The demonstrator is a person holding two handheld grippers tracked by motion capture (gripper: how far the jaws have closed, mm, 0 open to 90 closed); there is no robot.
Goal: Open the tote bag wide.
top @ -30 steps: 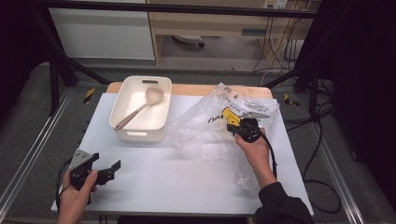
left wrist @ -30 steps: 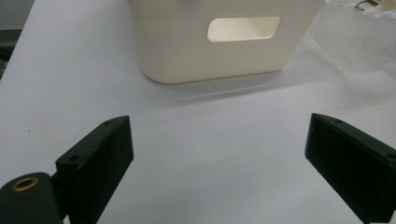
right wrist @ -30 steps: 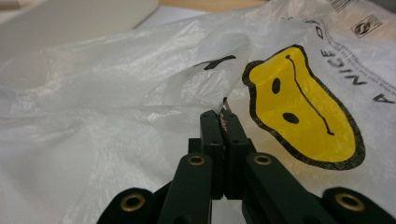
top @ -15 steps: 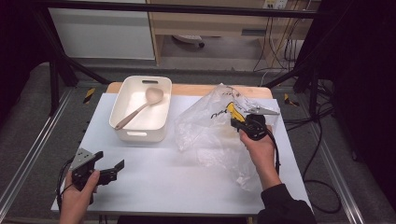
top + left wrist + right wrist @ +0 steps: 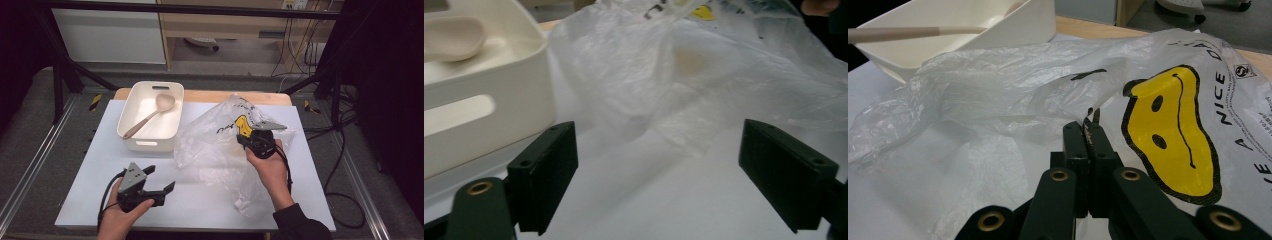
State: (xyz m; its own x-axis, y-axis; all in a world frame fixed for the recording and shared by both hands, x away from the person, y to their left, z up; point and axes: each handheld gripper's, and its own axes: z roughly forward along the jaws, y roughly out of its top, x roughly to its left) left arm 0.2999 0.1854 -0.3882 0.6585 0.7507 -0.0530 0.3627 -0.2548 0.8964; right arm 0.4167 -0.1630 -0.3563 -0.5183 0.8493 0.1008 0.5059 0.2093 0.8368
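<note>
A clear plastic bag (image 5: 215,145) printed with a yellow smiley face (image 5: 1175,135) lies crumpled on the white table (image 5: 90,165). My right gripper (image 5: 246,136) is shut on a fold of the plastic bag (image 5: 998,95) and holds that part lifted off the table. The jaws pinch the film just left of the smiley face. My left gripper (image 5: 162,180) is open near the front left of the table, pointing at the plastic bag (image 5: 704,85), with nothing between its jaws. A white tub (image 5: 131,131) holds a wooden spoon (image 5: 150,114).
The white tub (image 5: 469,125) stands close on the left in the left gripper view, the wooden spoon (image 5: 451,37) inside it. A wooden board edge (image 5: 210,96) runs along the table's back. Cables (image 5: 340,150) hang off the right side.
My right gripper has lifted the bag's pinched edge higher and a little to the right. My left gripper has shifted rightward, toward the bag.
</note>
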